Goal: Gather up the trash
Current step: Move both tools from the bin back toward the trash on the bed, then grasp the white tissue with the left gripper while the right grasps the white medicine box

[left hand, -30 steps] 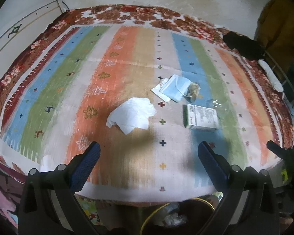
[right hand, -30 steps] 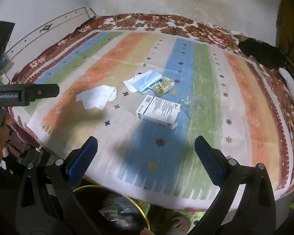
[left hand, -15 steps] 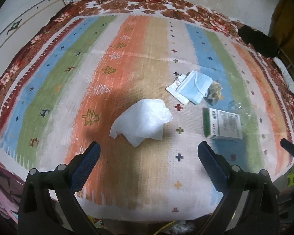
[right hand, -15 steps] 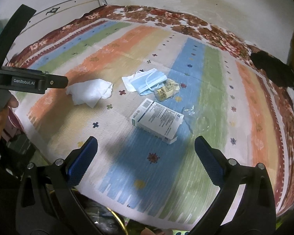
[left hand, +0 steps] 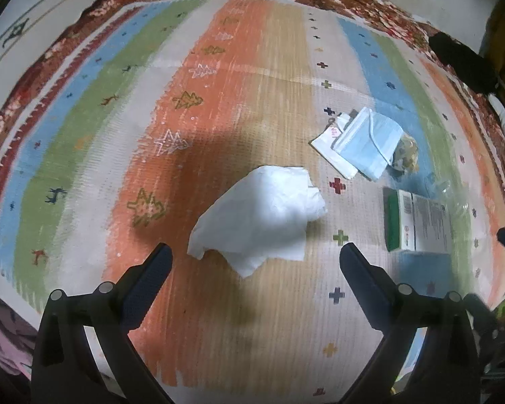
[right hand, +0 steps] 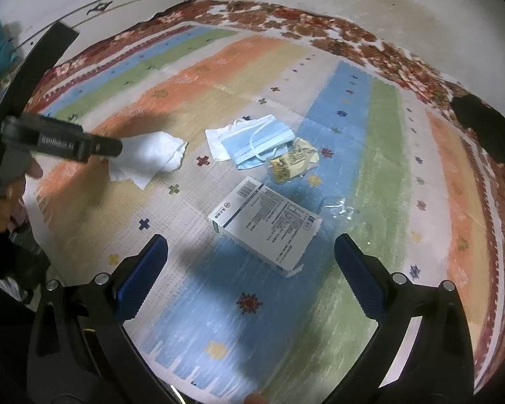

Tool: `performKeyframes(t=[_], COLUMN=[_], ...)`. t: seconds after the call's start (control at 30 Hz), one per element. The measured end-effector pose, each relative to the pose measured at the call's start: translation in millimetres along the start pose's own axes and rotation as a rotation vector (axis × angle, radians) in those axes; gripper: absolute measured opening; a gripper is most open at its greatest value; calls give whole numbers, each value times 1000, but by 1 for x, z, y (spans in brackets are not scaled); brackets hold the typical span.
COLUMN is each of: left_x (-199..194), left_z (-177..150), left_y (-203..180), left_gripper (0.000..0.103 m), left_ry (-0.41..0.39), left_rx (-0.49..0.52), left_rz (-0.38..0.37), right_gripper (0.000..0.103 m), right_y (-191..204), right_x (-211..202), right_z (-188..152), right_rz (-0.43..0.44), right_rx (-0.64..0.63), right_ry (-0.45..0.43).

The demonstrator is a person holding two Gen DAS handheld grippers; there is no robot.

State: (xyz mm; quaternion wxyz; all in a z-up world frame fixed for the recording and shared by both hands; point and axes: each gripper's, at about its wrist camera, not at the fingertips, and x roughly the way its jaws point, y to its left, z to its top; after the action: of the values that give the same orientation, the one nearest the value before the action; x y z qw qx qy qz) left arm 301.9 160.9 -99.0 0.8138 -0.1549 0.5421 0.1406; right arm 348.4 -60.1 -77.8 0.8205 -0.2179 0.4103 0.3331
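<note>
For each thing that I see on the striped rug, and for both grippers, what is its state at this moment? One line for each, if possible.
left gripper: open, empty, aimed at the tissue.
right gripper: open, empty, aimed at the box.
white tissue: crumpled, lying on the rug.
face mask: loose, lying partly over a white paper.
cardboard box: lying flat, end flap open.
yellow wrapper: crumpled, beside the mask.
clear plastic wrapper: crumpled, right of the box.

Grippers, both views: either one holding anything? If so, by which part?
Nothing held. Left gripper is open over the white tissue; right gripper is open near the medicine box. Neither touches its item.
</note>
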Motion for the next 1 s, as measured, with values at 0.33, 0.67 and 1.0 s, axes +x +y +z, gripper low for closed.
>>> performKeyframes(t=[0.33, 0.67, 1.0], left_x=[30, 40, 45], left_z=[11, 17, 17], left_y=[0, -10, -1], left_gripper=[97, 97, 97], left_ry=[60, 89, 107], left_rx=[30, 41, -13], left_rz=[28, -3, -54], right_gripper=[94, 94, 94], right_y=[-3, -7, -21], right_x=[37, 71, 111], right_z=[12, 25, 25], right_rz=[77, 197, 253], right_rx=[-122, -290, -334], right_ry=[49, 137, 164])
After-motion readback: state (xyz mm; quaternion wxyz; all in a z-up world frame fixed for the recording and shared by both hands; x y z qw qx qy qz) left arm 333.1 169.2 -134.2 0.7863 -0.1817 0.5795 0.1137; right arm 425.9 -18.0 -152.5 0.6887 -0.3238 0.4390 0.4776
